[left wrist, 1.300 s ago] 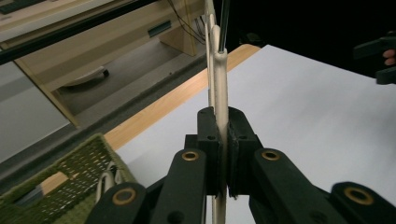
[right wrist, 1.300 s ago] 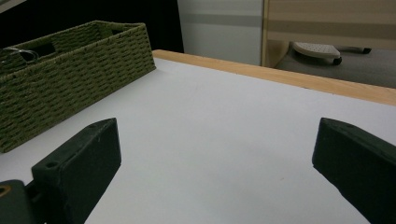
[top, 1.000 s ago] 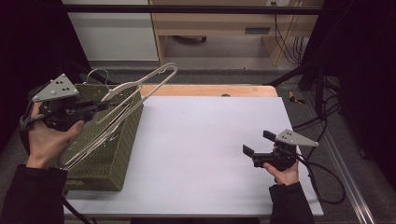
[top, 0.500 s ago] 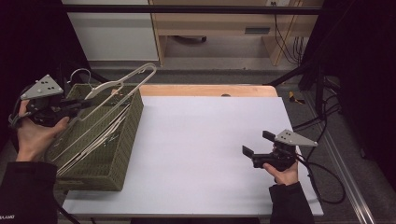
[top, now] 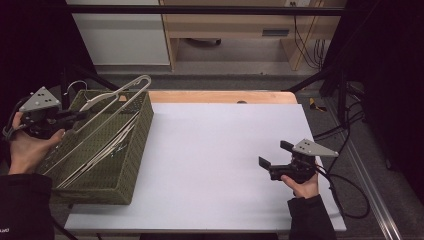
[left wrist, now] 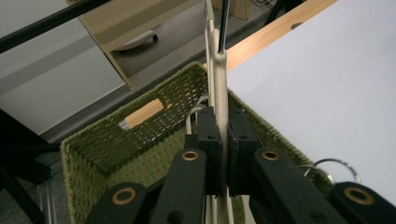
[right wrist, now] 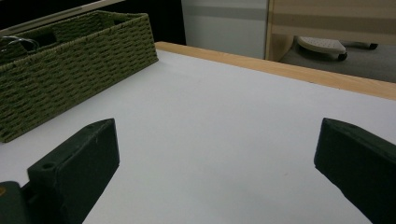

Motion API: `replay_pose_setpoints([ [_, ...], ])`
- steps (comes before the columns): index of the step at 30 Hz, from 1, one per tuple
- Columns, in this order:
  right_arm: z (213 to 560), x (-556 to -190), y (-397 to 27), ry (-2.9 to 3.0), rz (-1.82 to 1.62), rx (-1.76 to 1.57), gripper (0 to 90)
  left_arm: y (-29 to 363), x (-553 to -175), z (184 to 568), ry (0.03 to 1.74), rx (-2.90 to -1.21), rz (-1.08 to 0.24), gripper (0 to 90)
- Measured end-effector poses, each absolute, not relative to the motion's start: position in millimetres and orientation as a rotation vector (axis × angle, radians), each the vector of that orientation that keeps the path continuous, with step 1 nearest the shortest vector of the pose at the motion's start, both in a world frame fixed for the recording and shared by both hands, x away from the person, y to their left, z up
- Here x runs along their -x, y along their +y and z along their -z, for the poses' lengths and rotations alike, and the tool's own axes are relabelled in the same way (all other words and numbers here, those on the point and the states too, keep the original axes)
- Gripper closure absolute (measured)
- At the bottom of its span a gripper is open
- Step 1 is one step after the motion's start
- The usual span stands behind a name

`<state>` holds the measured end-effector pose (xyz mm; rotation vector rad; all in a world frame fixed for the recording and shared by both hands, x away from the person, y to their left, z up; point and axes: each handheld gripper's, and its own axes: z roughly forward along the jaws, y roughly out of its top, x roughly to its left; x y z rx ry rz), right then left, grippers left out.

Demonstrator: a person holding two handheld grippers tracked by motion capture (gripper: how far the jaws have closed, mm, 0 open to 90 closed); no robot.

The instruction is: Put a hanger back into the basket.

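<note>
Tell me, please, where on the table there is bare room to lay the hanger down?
The white table top is bare from the green woven basket across to the right tool, and back to the wooden edge strip. The basket is crowded with hangers, including the pale wooden hanger clamped in the left tool.

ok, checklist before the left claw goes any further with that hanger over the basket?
1. Left claw shut on the hanger: ok.
2. Hanger gripped on its pale bar, pads on both sides: ok.
3. Hanger over the green basket: partly; its far end sticks up past the rim: not ok.
4. Other hangers already lying in the basket, room for one more: cannot tell.
5. Right claw open, holding nothing, apart from the basket over the white table: ok.
</note>
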<state>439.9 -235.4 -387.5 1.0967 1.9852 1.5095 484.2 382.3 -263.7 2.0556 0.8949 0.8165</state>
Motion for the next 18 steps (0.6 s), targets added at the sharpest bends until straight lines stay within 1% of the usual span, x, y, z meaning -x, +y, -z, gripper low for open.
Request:
replay_pose_setpoints([
  [10, 388.4, -440.5, -234.9, 1.987, -1.499, -1.093, 0.8, 397.7, -491.4, 287.4, 0.949, -2.095, -0.817, 86.1],
  [15, 388.0, -440.3, -235.7, 1.987, -1.498, -1.092, 0.8, 401.3, -495.2, 300.8, 0.977, -2.172, -0.816, 86.1],
  [18, 387.8, -440.2, -235.8, 1.989, -1.501, -1.090, 0.8, 401.4, -497.2, 313.4, 0.996, -2.182, -0.815, 86.1],
])
